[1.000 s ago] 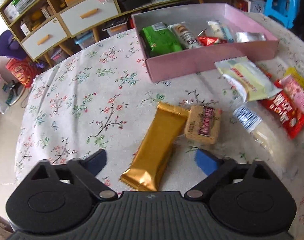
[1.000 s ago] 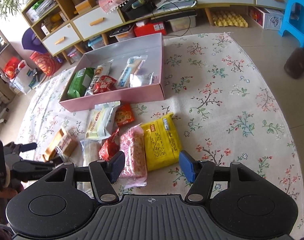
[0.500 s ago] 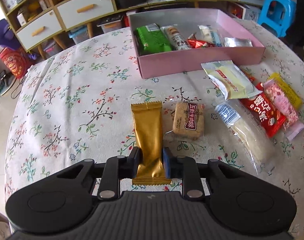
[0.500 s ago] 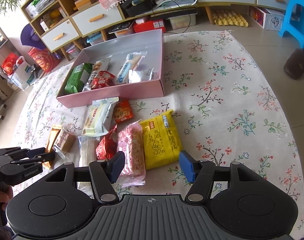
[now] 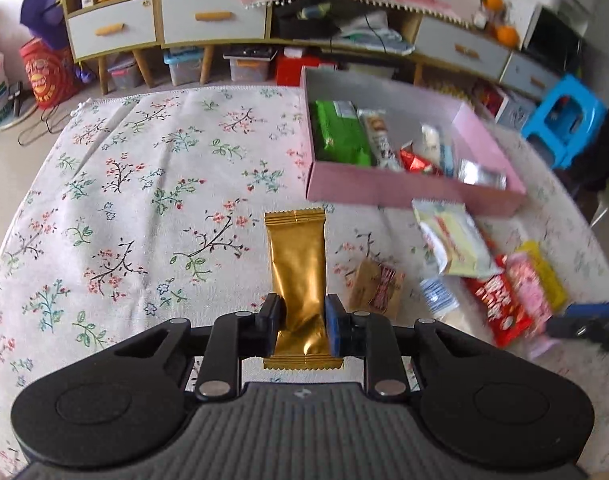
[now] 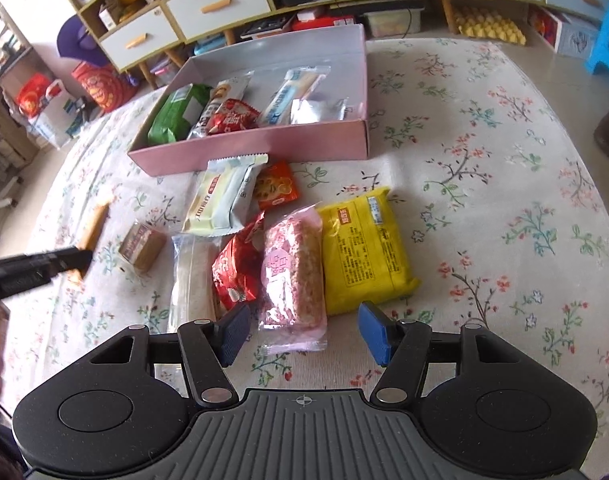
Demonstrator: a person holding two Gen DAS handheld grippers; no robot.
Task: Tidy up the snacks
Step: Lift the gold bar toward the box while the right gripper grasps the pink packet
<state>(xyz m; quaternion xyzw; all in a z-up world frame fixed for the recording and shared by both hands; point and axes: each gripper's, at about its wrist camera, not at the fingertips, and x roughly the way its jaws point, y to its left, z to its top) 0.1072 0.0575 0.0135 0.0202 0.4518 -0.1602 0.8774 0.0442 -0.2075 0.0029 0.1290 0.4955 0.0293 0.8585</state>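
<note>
change: since half a second ago the gold bar [image 5: 298, 270] is lifted off the cloth and its far end points more toward the pink box [image 5: 408, 194]; the left view now looks more level across the room.
left gripper [image 5: 302, 322]: fingers are closed on the near end of the gold bar, one pad on each side, and the wrapper is creased between them.
right gripper [image 6: 304, 334]: fingers are spread wide with nothing between them, above the near end of the pink snack pack [image 6: 294, 280].
gold bar: held in the air, long side pointing away from the camera, over the flowered cloth [image 5: 124, 200].
pink box: sits on the cloth beyond the loose snacks; inside are a green pack [image 6: 178, 112], a red pack [image 6: 232, 118] and some pale wrappers.
loose snacks: a yellow pack [image 6: 362, 250] touches the pink snack pack on its right; a red bag [image 6: 236, 268] lies on its left; a white and green pack [image 6: 226, 196] is near the box wall; a small brown biscuit [image 6: 142, 246] lies apart to the left.
</note>
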